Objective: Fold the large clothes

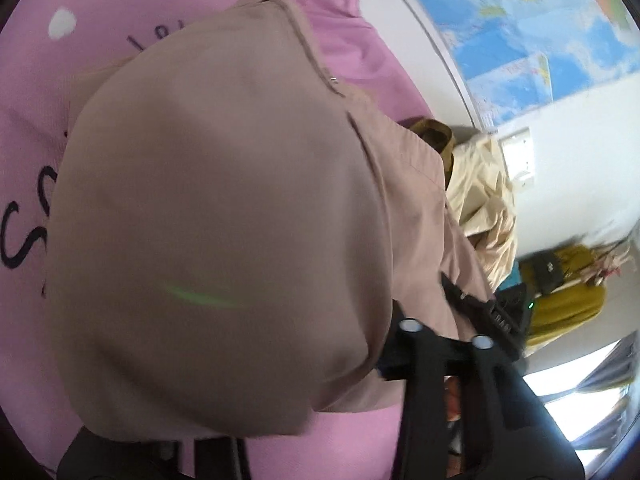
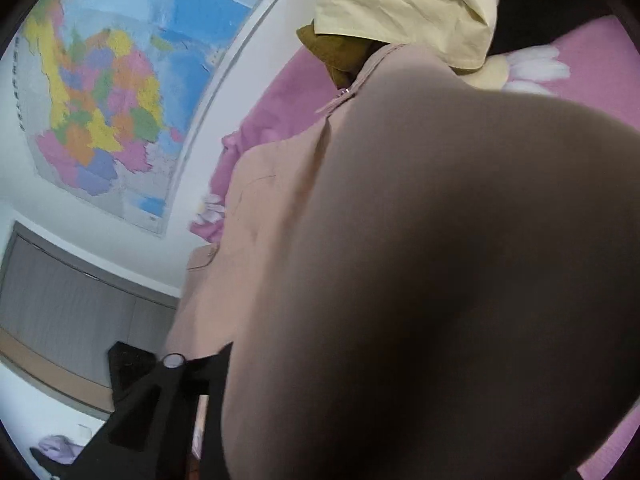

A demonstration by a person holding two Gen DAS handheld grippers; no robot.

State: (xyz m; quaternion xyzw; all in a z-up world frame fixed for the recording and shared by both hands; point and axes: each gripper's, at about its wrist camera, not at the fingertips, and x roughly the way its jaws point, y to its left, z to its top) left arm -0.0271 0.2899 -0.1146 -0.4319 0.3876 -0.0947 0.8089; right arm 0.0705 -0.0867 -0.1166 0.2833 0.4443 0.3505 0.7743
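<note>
A large dusty-pink zip garment (image 1: 224,216) hangs close to both cameras over a pink bedsheet (image 1: 36,128). It fills most of the right wrist view (image 2: 440,264) too. In the left wrist view the cloth drapes over my own fingers and hides them. The other gripper (image 1: 460,344) is seen at lower right, black, pressed against the garment's edge. In the right wrist view one black finger (image 2: 176,392) shows at lower left beside the cloth; the other finger is hidden behind the fabric. Both seem closed on the garment, though the tips are covered.
A cream garment (image 1: 484,196) and an olive one (image 1: 432,132) lie piled at the bed's far side; both show in the right wrist view (image 2: 400,4). A wall map (image 2: 104,92) hangs behind. A mustard-yellow item (image 1: 568,296) and a window are at right.
</note>
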